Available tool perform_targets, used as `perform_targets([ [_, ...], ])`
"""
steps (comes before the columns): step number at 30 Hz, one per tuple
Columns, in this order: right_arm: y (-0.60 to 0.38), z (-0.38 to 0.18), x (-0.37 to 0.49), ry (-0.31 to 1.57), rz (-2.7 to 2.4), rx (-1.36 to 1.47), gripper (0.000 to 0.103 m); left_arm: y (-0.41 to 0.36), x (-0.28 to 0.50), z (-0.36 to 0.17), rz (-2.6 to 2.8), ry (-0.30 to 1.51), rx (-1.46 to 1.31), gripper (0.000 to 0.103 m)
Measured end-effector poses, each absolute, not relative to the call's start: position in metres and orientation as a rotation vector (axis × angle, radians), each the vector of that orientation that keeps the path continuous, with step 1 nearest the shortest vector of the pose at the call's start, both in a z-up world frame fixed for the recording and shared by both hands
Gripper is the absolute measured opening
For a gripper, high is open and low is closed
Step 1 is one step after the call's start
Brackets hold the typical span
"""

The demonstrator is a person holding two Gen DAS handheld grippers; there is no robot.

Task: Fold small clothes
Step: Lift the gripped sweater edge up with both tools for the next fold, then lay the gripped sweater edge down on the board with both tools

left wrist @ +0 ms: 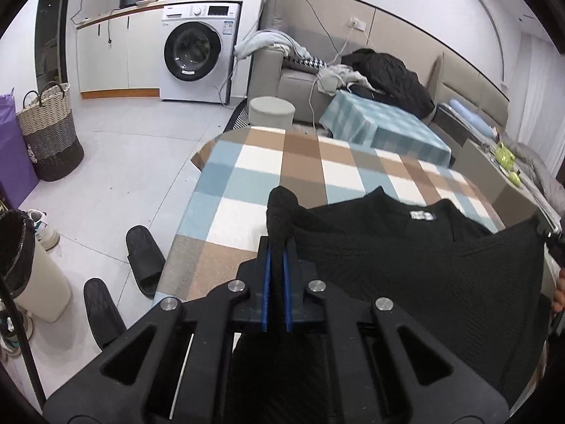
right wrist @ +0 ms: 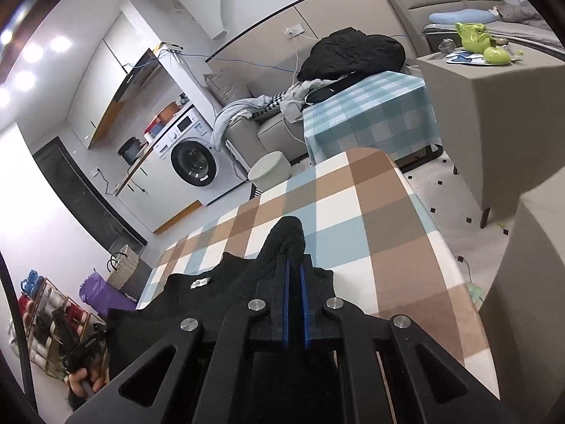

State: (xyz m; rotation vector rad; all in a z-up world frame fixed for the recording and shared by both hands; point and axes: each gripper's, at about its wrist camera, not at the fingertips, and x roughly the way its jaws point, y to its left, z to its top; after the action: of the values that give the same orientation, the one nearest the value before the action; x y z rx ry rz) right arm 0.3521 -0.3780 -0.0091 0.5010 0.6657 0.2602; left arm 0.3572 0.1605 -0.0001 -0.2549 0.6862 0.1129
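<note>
Left gripper (left wrist: 277,243) and right gripper (right wrist: 295,265) each clamped on black sweater (left wrist: 406,258), stretched above checked table (left wrist: 254,176).

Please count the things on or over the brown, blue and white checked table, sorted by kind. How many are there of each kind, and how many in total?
Black knitted tops: 1, the black top, pinched at both shoulders and held up.
Claws: 2, the left claw and the right claw, both shut on the top.
Checked tablecloths: 1, the tablecloth.
Total: 4
</note>
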Motion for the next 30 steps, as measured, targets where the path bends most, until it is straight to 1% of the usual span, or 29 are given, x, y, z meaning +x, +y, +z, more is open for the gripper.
perform_targets([
  [4, -0.373, -0.008, 0.350, 0.685, 0.246, 0.479, 0.005, 0.165, 0.348, 0.009, 0.115, 0.655, -0.276, 0.003],
  [9, -0.370, 0.008, 0.358, 0.657, 0.219, 0.486, 0.005, 0.167, 0.350, 0.025, 0.133, 0.604, -0.282, 0.003],
  [12, -0.366, 0.016, 0.375, 0.654, 0.179, 0.478, 0.005, 0.171, 0.365, 0.031, 0.157, 0.588, -0.272, 0.003],
  [15, -0.364, 0.009, 0.394, 0.685, 0.126, 0.490, 0.005, 0.174, 0.385, 0.027, 0.193, 0.604, -0.278, 0.004],
  [16, -0.363, 0.002, 0.403, 0.717, 0.113, 0.508, 0.011, 0.175, 0.391, 0.022, 0.214, 0.634, -0.291, 0.004],
  [17, -0.363, -0.005, 0.409, 0.766, 0.095, 0.524, 0.021, 0.176, 0.396, 0.018, 0.228, 0.664, -0.299, 0.005],
  [18, -0.363, -0.011, 0.411, 0.809, 0.077, 0.540, 0.025, 0.176, 0.399, 0.013, 0.228, 0.705, -0.307, 0.008],
  [19, -0.363, -0.018, 0.409, 0.838, 0.071, 0.552, 0.028, 0.176, 0.399, 0.009, 0.223, 0.723, -0.303, 0.014],
  [20, -0.363, -0.021, 0.405, 0.847, 0.078, 0.541, 0.030, 0.174, 0.397, 0.006, 0.224, 0.727, -0.289, 0.018],
  [21, -0.362, -0.025, 0.400, 0.854, 0.081, 0.525, 0.031, 0.172, 0.394, 0.003, 0.228, 0.731, -0.267, 0.027],
  [22, -0.361, -0.029, 0.393, 0.872, 0.089, 0.503, 0.033, 0.170, 0.392, 0.000, 0.230, 0.735, -0.252, 0.034],
  [24, -0.362, -0.038, 0.374, 0.915, 0.112, 0.505, 0.034, 0.169, 0.384, -0.005, 0.226, 0.750, -0.239, 0.041],
  [25, -0.363, -0.042, 0.365, 0.932, 0.123, 0.511, 0.039, 0.168, 0.378, -0.007, 0.225, 0.758, -0.239, 0.043],
  [26, -0.365, -0.046, 0.353, 0.948, 0.131, 0.517, 0.041, 0.168, 0.370, -0.008, 0.221, 0.765, -0.244, 0.044],
  [27, -0.365, -0.049, 0.343, 0.959, 0.139, 0.513, 0.041, 0.167, 0.364, -0.010, 0.222, 0.768, -0.247, 0.045],
  [28, -0.365, -0.052, 0.328, 0.973, 0.149, 0.505, 0.042, 0.167, 0.357, -0.012, 0.225, 0.776, -0.249, 0.050],
  [30, -0.365, -0.057, 0.295, 0.990, 0.162, 0.482, 0.042, 0.165, 0.340, -0.015, 0.223, 0.789, -0.252, 0.054],
])
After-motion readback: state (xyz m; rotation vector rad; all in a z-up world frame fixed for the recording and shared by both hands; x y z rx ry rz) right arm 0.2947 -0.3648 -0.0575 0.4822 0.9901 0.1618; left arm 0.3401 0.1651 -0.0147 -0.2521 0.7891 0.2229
